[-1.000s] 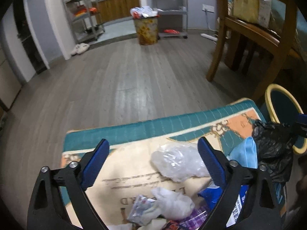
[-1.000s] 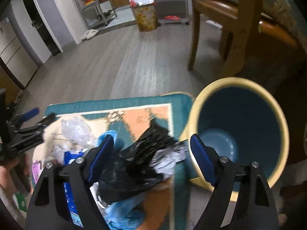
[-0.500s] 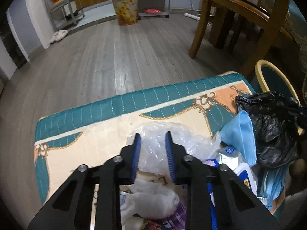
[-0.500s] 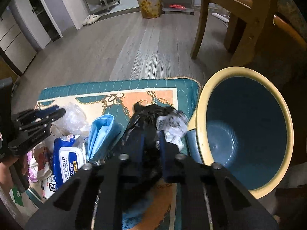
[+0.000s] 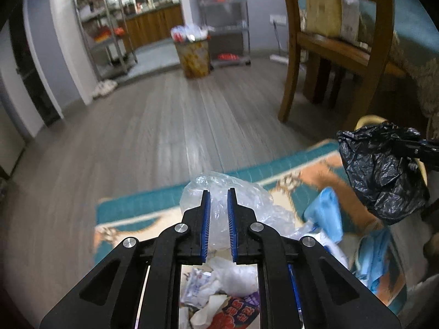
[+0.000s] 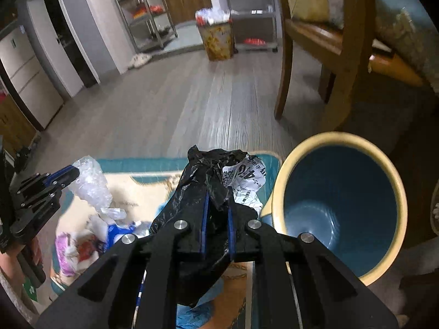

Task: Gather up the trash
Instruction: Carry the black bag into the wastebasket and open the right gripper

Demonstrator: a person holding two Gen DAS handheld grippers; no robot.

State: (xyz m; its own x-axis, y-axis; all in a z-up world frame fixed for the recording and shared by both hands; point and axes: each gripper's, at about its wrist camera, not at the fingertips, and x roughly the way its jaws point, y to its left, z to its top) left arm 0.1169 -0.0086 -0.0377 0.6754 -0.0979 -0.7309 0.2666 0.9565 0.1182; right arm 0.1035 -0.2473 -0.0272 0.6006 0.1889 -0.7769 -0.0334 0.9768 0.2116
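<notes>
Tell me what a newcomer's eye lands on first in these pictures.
The crumpled black plastic bag clamped in the right tool, held up just left of the open blue bin with the cream rim. Next, the clear plastic bag pinched in the left tool, above the litter strewn on the teal and cream mat.

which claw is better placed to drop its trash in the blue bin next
Right. The right claw holds the black bag just beside the blue bin. The left claw, gripping the clear plastic, is farther away.

Left gripper point(image 5: 218, 192) and right gripper point(image 6: 217, 194) each have both fingers clamped, side by side.
</notes>
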